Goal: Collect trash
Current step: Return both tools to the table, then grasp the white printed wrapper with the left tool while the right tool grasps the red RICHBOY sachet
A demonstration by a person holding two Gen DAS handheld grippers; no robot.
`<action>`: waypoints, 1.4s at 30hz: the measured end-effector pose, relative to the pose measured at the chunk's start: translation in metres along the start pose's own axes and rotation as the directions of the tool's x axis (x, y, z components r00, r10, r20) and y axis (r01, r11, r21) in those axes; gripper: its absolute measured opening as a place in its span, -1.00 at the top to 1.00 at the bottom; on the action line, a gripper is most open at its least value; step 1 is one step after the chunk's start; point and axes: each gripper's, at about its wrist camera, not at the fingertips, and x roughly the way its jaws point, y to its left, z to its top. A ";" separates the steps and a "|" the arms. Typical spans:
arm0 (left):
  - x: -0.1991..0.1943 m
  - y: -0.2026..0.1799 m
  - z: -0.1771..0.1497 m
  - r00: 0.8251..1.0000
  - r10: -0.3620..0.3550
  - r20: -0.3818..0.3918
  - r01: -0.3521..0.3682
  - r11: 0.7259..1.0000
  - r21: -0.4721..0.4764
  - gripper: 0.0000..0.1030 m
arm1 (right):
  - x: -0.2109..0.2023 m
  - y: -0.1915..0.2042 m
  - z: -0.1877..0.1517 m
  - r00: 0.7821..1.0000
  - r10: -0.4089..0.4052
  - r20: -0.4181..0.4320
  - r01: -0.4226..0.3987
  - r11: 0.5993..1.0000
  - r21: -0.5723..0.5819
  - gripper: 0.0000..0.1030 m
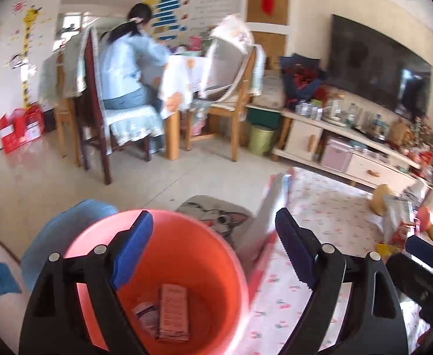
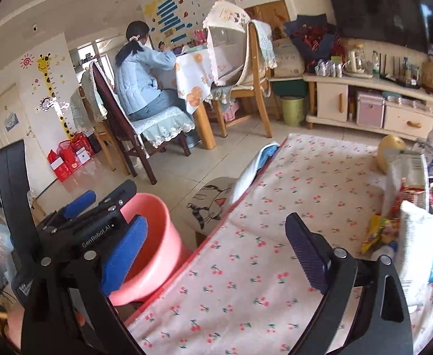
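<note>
The left tongs hang directly above the pink bucket, spread wide with nothing between the blue pads. At the bottom of the bucket lie a flat brown carton and, touching its left side, a small crumpled wrapper. Just right of the bucket, the right tongs are over the near end of the desk with its cherry-print cloth, also spread wide and holding nothing. The bucket sits against the desk's left edge, below the level of the cloth. Farther from the bucket, at the desk's far right end, a heap of trash waits: a white snack bag, a yellow wrapper, a clear bottle lying on its side and a grey foil bag, close together, with a round yellow fruit just behind them. Beyond the bucket a cat-face stool stands on the tiled floor, near the desk's left edge. Well past that, a woman in a pale blue jacket sits at a dining table, and a green waste bin stands by the TV cabinet.
</note>
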 end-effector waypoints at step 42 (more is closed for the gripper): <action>0.098 -0.369 -0.012 0.784 -0.371 -0.498 0.493 0.859 0.137 -0.77 | -0.072 -0.391 -0.031 0.979 -0.198 -0.041 0.194 0.860 0.473 -0.85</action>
